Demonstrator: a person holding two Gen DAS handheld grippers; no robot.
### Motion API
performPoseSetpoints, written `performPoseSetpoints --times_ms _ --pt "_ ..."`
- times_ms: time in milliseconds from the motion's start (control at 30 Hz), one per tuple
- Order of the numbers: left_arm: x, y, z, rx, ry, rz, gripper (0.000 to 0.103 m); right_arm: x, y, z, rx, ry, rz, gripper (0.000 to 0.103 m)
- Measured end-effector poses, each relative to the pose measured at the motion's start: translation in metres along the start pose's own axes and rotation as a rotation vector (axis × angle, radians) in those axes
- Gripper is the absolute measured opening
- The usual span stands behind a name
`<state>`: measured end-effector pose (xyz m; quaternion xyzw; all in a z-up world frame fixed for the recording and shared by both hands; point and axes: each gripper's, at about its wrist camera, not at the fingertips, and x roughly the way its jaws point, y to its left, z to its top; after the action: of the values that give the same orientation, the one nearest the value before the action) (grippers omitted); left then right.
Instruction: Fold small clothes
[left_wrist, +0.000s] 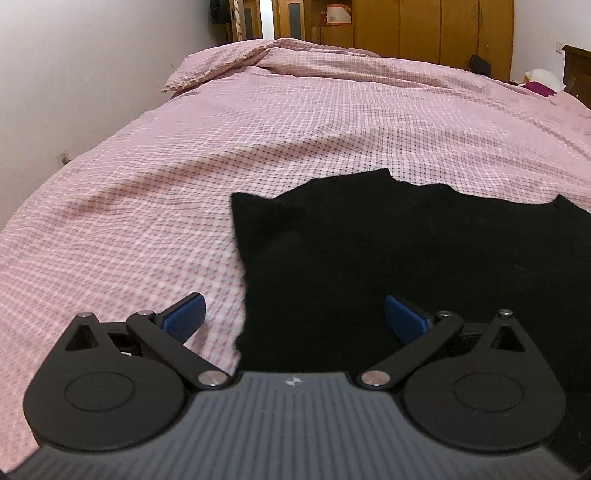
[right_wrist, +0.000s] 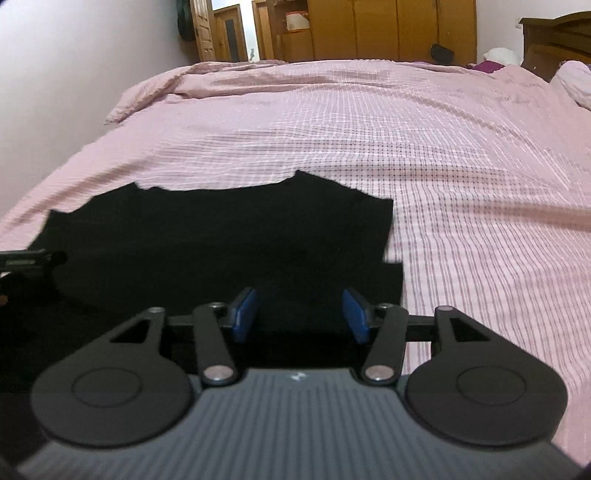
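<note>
The black garment (left_wrist: 406, 258) lies flat on the pink checked bedspread (left_wrist: 147, 184), filling the lower right of the left view; left gripper (left_wrist: 293, 314) gapes wide astride its edge, holding nothing; right gripper (right_wrist: 300, 314), half open and empty, sits over the cloth's lower centre, likely both readying a fold.

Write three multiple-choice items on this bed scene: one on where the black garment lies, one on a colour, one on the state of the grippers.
1. The black garment lies:
A. on the pink checked bedspread
B. in the wooden wardrobe
C. on the floor

2. The fingertip pads are:
A. red
B. blue
C. white

3. The left gripper and right gripper are:
A. both shut on cloth
B. one open, one shut
C. both open

Answers:
1 A, it is spread flat on the bedspread.
2 B, both views show blue pads.
3 C, each gripper's fingers stand apart, gripping nothing.
</note>
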<state>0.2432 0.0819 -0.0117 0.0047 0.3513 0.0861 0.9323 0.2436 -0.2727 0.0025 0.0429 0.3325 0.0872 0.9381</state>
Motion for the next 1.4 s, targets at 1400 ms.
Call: performPoseSetpoints --times_ms 1400 --pt "-0.143 0.035 -0.182 -0.032 0.213 -0.154 0.103 -0.124 0.032 -0.173 0.256 0.109 -0.006 0.062"
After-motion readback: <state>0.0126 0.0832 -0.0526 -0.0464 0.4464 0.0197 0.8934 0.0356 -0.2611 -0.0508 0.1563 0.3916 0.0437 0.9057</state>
